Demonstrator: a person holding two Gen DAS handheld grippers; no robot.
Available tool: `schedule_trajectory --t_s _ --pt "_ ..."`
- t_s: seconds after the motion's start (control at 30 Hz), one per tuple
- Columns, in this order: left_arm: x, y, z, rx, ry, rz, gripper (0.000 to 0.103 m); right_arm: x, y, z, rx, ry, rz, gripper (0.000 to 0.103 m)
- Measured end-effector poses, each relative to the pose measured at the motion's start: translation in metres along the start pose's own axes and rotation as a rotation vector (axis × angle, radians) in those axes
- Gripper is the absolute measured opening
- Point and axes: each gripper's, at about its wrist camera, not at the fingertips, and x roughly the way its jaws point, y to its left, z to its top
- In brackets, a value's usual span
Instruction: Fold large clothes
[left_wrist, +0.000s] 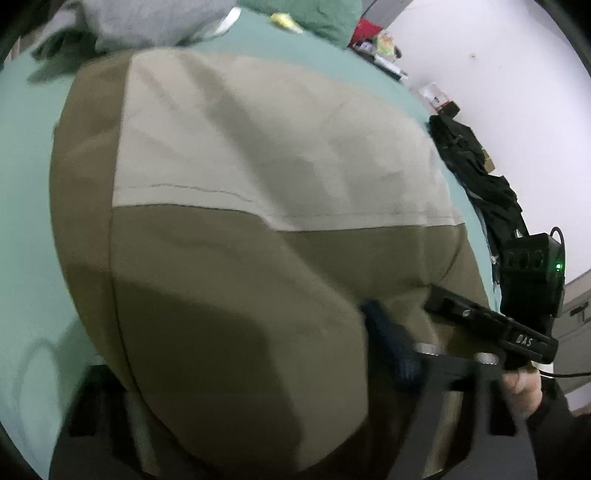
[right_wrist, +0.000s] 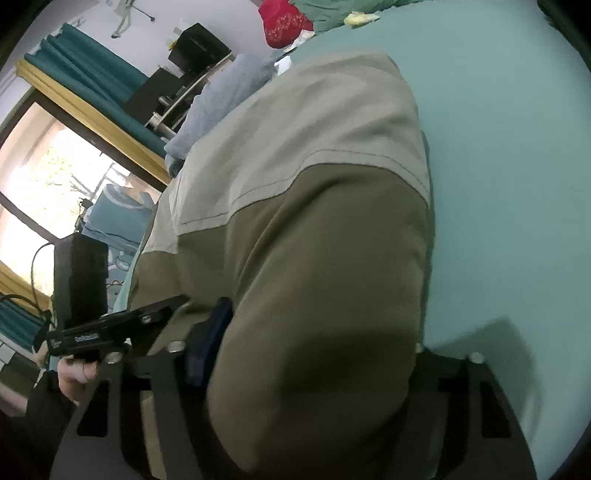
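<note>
One bed (left_wrist: 22, 155) with a pale green sheet fills both views, and on it lies one large two-tone garment (left_wrist: 258, 221), olive-brown with a lighter beige panel across its far half. Its near olive edge is lifted and bulges up over both cameras. One grey garment (left_wrist: 147, 22) is heaped at the far end of the bed, just beyond the two-tone one. One dark heap of clothing (left_wrist: 476, 173) lies off the bed's side by the white wall, and one red item (right_wrist: 284, 22) shows near the far corner.

Two grippers are in view. The left hand-held gripper (right_wrist: 173, 325) and the right hand-held gripper (left_wrist: 402, 317) each have the olive cloth's near edge running between their jaws; the fabric hides the fingertips, so I cannot tell whether either is clamped on it. One bare hand (left_wrist: 522, 387) grips the right tool's handle
</note>
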Motion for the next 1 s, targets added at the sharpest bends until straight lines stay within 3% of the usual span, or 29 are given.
schedule_trajectory --t_s 0.07,0.17,0.27,0.6,0.77,1.0 --pt "-0.002 -0.009 0.000 0.023 -0.025 0.004 0.045 -0.004 0.008 -0.001 -0.016 -0.018 -0.016 0.051" --pt "-0.011 -0.019 -0.003 0.040 -0.063 0.011 0.033 -0.014 0.022 -0.001 -0.049 -0.064 -0.028 0.041" --pt "-0.022 -0.022 -0.006 0.026 -0.091 -0.001 0.027 -0.026 0.047 -0.003 -0.129 -0.109 -0.056 0.038" --pt "-0.093 -0.019 -0.017 0.008 -0.234 -0.025 0.025 -0.055 0.106 -0.001 -0.270 -0.190 -0.031 0.037" --pt "-0.142 -0.007 -0.013 -0.001 -0.312 0.006 0.025 -0.051 0.148 0.007 -0.330 -0.224 -0.006 0.037" --pt "-0.208 0.039 0.004 0.014 -0.359 0.102 0.025 -0.017 0.205 0.012 -0.338 -0.256 0.100 0.037"
